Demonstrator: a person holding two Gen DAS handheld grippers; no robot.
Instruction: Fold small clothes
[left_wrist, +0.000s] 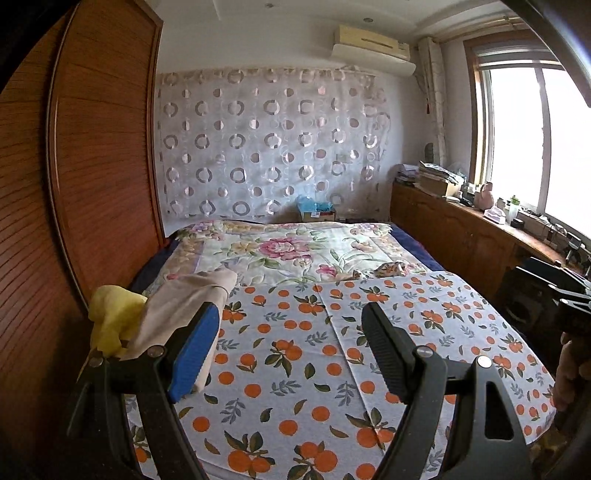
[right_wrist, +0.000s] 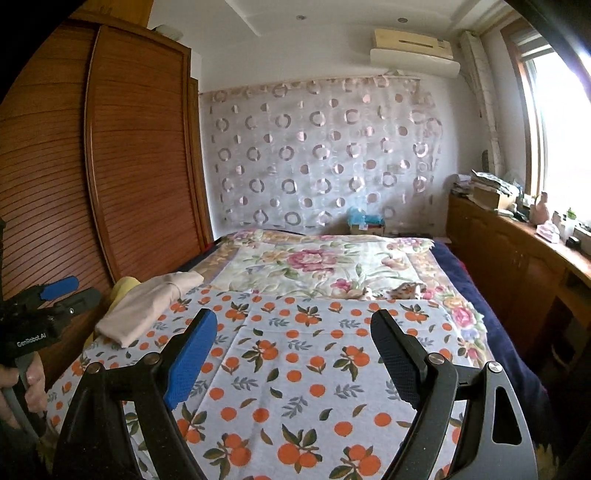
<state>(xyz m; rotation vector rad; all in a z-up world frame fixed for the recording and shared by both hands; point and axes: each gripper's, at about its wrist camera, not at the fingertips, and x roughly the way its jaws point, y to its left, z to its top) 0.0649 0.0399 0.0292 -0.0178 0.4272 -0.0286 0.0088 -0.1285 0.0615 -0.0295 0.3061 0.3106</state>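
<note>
A white cloth printed with oranges (left_wrist: 295, 350) covers the near half of the bed. At its left edge lies a folded beige garment (left_wrist: 184, 306) (right_wrist: 147, 306), partly over a crumpled yellow garment (left_wrist: 110, 321) (right_wrist: 123, 286). A small patterned piece (left_wrist: 389, 268) (right_wrist: 406, 290) rests on the floral quilt (left_wrist: 280, 251) beyond. My left gripper (left_wrist: 291, 306) hovers open above the cloth, its blue finger right beside the beige garment, nothing between the fingers. My right gripper (right_wrist: 293, 314) is open over the middle of the cloth and holds nothing.
A tall brown wardrobe (left_wrist: 92, 166) runs along the bed's left side. A wooden cabinet (left_wrist: 461, 236) with clutter on top stands on the right under the window. A cardboard box (left_wrist: 317, 214) sits past the bed's far end by the curtain. A hand (right_wrist: 26, 384) grips the left tool's handle.
</note>
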